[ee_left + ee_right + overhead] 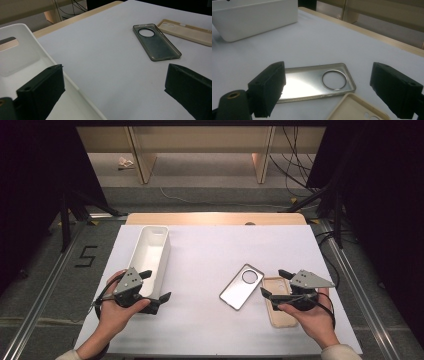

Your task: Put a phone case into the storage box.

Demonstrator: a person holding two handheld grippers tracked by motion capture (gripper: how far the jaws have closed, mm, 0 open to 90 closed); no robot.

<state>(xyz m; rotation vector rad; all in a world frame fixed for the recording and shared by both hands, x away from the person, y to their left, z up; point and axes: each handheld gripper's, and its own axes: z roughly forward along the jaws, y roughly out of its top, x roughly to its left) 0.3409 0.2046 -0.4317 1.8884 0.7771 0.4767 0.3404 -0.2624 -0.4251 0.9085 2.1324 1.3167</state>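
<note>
Two phone cases and a tray on the desk

Both the left gripper [152, 288] and right gripper [272, 283] are spread, empty; the right hovers over the beige case [280, 312] beside the grey case [241, 286], the left at the white tray [150, 251].

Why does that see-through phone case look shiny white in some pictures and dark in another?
Glare: in the high view and right gripper view the clear case mirrors overhead light; in the left gripper view it reads smoky grey. The close black jaws look soft in both gripper views.
</note>
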